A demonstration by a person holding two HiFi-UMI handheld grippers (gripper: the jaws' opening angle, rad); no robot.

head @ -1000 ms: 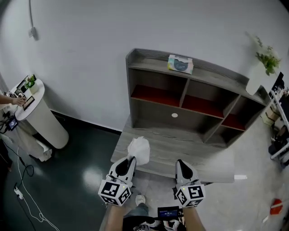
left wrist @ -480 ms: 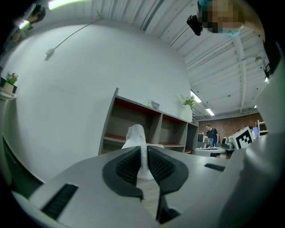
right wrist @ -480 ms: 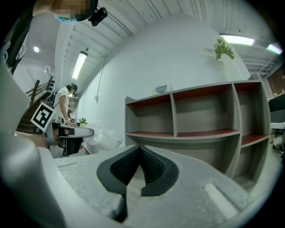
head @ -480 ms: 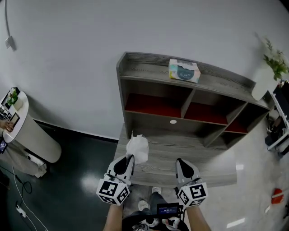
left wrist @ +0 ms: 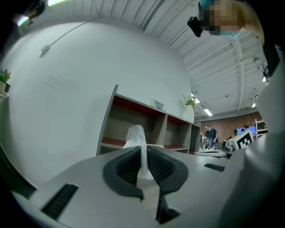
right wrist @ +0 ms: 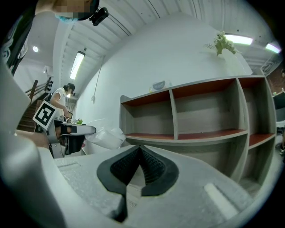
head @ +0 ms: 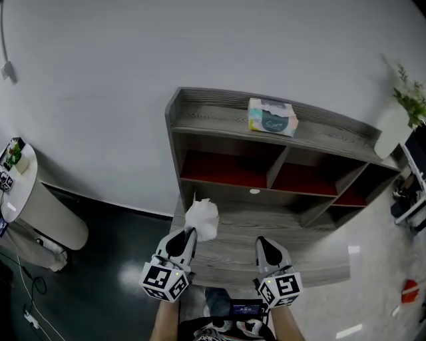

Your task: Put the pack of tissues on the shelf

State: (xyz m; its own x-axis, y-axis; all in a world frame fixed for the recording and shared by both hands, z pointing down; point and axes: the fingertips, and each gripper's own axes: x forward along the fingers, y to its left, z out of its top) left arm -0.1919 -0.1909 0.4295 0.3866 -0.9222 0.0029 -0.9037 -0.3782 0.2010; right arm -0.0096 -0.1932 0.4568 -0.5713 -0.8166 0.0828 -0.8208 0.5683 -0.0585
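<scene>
**White tissue pack gripped, not yet on the shelf**

White soft-plastic pack of tissues is clamped between the fingers of the left gripper. It is held up in front of the grey wooden shelf with red-lined compartments, resting on none of its boards. A pale green-and-white tissue box sits on the top board. The right gripper hangs alongside, fingers together on nothing. By my reading the pickup is done; reaching in, setting down and letting go remain.

Lab workspace — corrugated ceiling, staffed benches.
</scene>
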